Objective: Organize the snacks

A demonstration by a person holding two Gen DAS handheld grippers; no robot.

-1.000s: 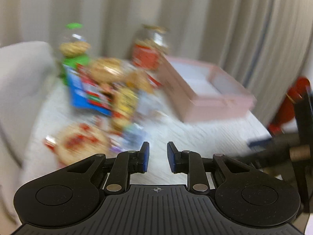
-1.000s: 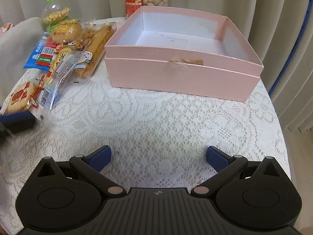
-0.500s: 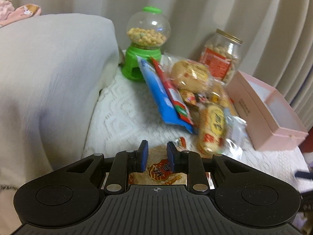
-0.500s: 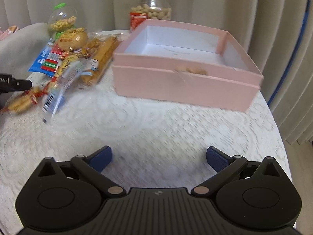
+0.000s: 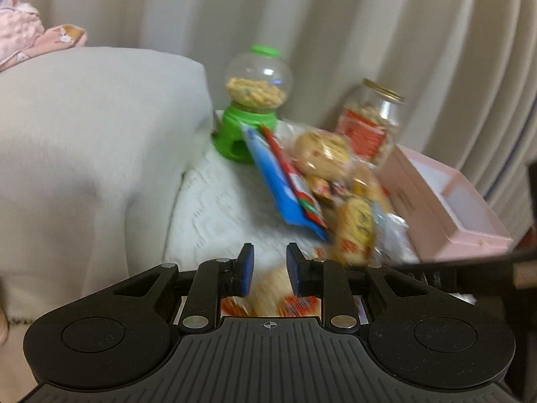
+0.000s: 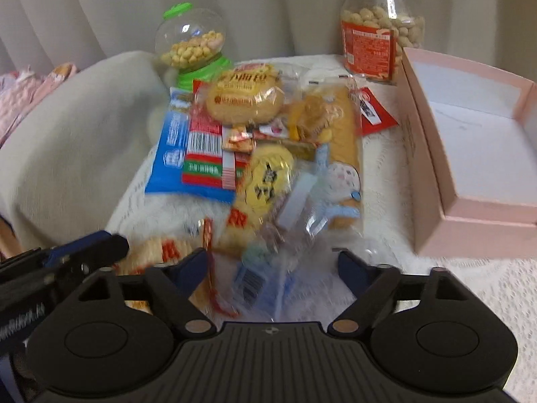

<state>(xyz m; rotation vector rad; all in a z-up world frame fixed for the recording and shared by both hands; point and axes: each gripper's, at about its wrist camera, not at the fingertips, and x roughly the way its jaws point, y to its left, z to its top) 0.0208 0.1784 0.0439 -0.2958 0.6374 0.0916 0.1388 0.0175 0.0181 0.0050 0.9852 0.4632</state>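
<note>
1. A heap of wrapped snacks [image 6: 268, 154] is seen lying on a white lace tablecloth [image 6: 470, 288], to the left of an open pink box [image 6: 476, 154] whose inside is bare.
2. At the top of the heap a round yellow cake in clear wrap [image 6: 243, 95] is found; a blue packet [image 6: 174, 154] and a red-and-green packet [image 6: 208, 154] lie to its left, and a long bread in clear wrap [image 6: 339, 134] to its right.
3. A yellow-printed cracker packet [image 6: 265, 184] is placed lower in the heap, and a red-printed rice cracker pack [image 5: 275, 295] at its near left edge.
4. The left gripper [image 5: 268, 270] is held over that rice cracker pack. Its jaws are set narrowly apart, with the pack seen below and between them; whether the pads press on it cannot be told.
5. The right gripper [image 6: 272, 265] is lowered over the near edge of the heap. Its jaws have just been closing, and crumpled clear wrap [image 6: 268, 278] lies between them, though no contact by the pads is seen.
6. Behind the heap a green gumball-style dispenser [image 6: 193, 47] and a glass jar of nuts [image 6: 379, 27] with a gold lid are stood against pale curtains [image 5: 369, 33].
7. A pale cushion [image 5: 84, 154] is seen beside the table on the left, with pink cloth [image 5: 30, 37] lying on it.
</note>
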